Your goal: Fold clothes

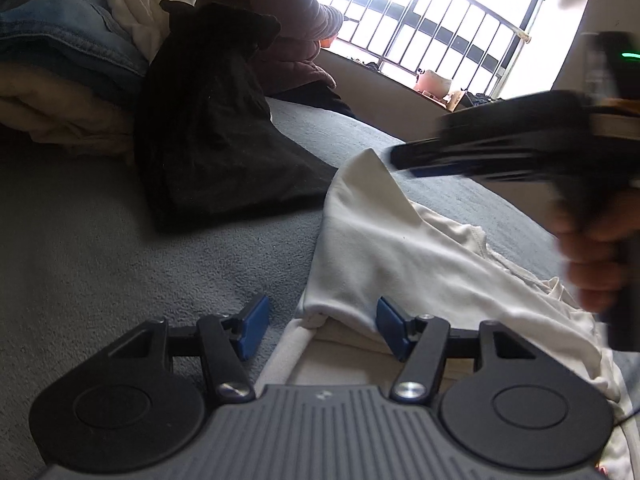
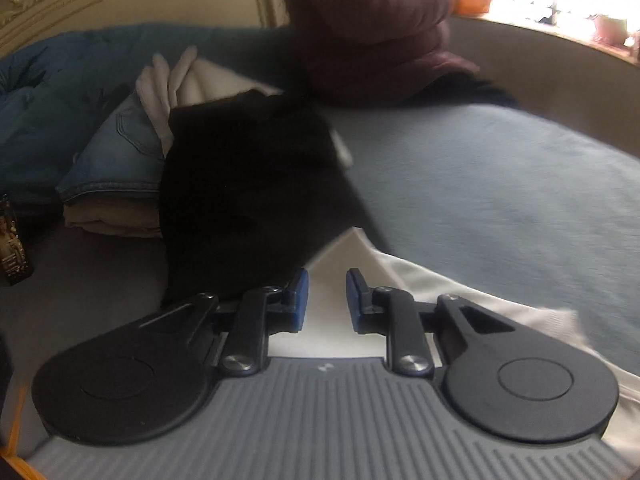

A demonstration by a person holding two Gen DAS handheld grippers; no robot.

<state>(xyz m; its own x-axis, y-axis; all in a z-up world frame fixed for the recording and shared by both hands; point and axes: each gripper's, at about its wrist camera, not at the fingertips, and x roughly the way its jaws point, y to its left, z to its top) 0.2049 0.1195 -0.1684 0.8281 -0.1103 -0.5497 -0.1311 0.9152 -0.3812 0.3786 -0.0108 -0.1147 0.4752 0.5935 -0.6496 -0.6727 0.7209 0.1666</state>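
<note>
A white garment (image 1: 400, 248) lies rumpled on the grey-blue bedspread (image 1: 120, 240), one corner rising to a peak. My left gripper (image 1: 322, 326) is open at the garment's near edge; one blue pad is over the cloth and the other over the bedspread. My right gripper (image 1: 400, 156), blurred and held by a hand (image 1: 592, 268), has its tips at the raised corner. In the right wrist view the right gripper (image 2: 326, 300) is open, its pads a short gap apart. The white garment (image 2: 420, 280) shows between and below them.
A black garment (image 1: 216, 140) lies just beyond the white one, leaning on a stack of folded clothes topped by jeans (image 1: 60, 36). A person in a maroon jacket (image 1: 288, 40) sits at the far bed edge. A barred window (image 1: 440, 20) with a sill is behind.
</note>
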